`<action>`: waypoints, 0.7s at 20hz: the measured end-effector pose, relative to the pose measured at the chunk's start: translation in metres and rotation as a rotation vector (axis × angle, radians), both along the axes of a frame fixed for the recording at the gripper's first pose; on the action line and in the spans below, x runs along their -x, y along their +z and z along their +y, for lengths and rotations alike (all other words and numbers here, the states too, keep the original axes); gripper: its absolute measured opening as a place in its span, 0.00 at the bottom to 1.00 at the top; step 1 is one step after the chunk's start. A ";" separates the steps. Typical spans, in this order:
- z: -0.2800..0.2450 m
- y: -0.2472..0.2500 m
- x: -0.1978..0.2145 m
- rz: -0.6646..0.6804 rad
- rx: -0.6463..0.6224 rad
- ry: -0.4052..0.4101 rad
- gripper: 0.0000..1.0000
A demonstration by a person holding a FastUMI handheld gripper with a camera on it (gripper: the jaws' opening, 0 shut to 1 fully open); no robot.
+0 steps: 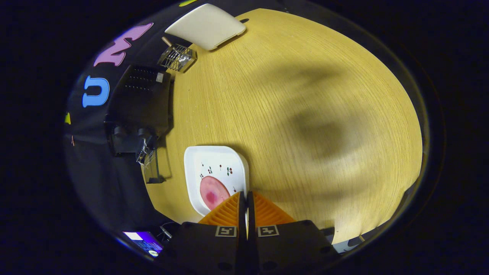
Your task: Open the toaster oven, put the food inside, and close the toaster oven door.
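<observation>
A white square plate with small cherry prints lies on the wooden table, just ahead of my fingers. A round pink slice of food rests on it, close to the left finger. My gripper is shut on the plate's near rim, and a white sliver of rim shows between the fingers. The black toaster oven stands beyond the plate to the left, against the booth wall. Its glass door appears swung open toward the plate.
A wire rack sits on the table past the oven, and a white board lies farther on at the table's far edge. A lit screen glows below the table's near-left edge. Bare wood stretches to the right.
</observation>
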State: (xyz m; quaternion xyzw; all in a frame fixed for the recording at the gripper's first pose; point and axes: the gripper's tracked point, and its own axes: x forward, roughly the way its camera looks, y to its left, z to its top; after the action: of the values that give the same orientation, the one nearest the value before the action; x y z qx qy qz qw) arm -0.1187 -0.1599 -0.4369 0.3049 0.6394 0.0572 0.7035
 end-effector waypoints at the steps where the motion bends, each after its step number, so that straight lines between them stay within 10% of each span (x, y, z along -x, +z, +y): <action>1: 0.001 0.002 0.000 -0.003 -0.011 -0.013 0.05; 14: 0.115 0.083 0.031 -0.069 -0.125 -0.149 0.05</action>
State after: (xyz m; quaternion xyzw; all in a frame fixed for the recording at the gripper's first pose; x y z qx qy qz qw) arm -0.1495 -0.0453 -0.3536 0.3927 0.5857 0.0551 0.7069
